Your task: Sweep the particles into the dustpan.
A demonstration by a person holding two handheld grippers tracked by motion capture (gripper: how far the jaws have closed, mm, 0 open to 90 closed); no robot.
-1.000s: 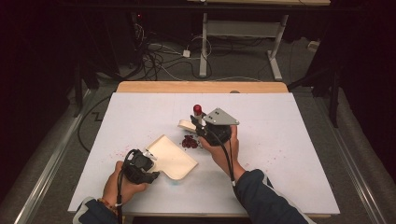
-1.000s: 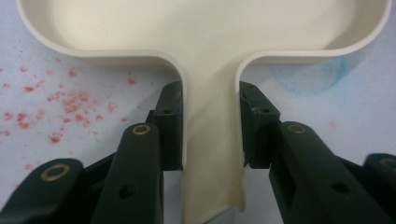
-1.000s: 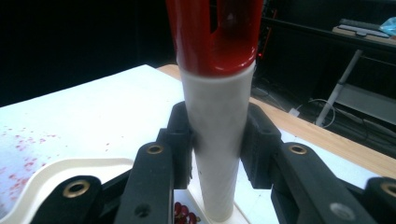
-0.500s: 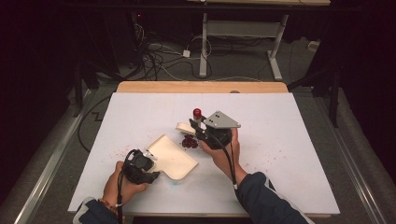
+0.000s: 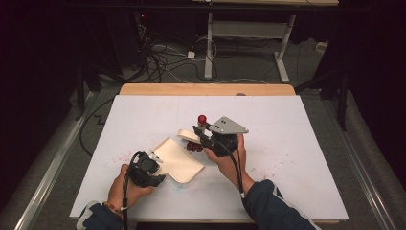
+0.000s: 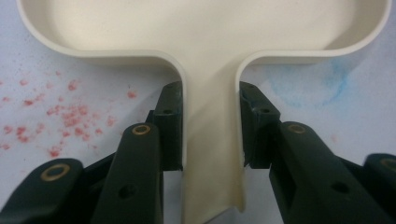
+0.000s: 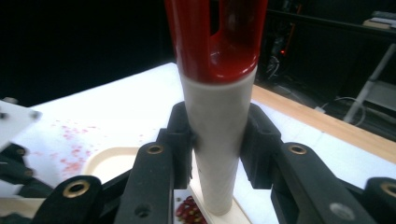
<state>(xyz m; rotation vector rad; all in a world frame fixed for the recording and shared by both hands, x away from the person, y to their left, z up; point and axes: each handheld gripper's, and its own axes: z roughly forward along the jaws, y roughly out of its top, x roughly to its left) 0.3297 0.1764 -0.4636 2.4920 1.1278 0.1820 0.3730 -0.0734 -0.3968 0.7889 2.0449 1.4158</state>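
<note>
A cream dustpan (image 5: 179, 160) lies flat on the white table (image 5: 297, 143), its open edge toward a small heap of red bits (image 5: 193, 146). My left gripper (image 5: 155, 158) is shut on the dustpan's handle (image 6: 212, 154), with a jaw pressed to each side. My right gripper (image 5: 200, 132) is shut on the white shaft of a brush (image 7: 217, 140) with a red top (image 5: 202, 118). The brush stands nearly upright, and its cream head (image 5: 187, 135) rests beside the red bits (image 7: 189, 210), just beyond the pan.
Red specks (image 6: 70, 116) and a pale blue smudge (image 6: 308, 88) stain the table around the pan. A wooden strip (image 5: 206, 89) runs along the table's far edge. Cables and a desk frame (image 5: 244, 43) stand on the dark floor beyond.
The right gripper and the brush have sunk slightly toward the red bits. The left gripper and the dustpan have stayed still.
</note>
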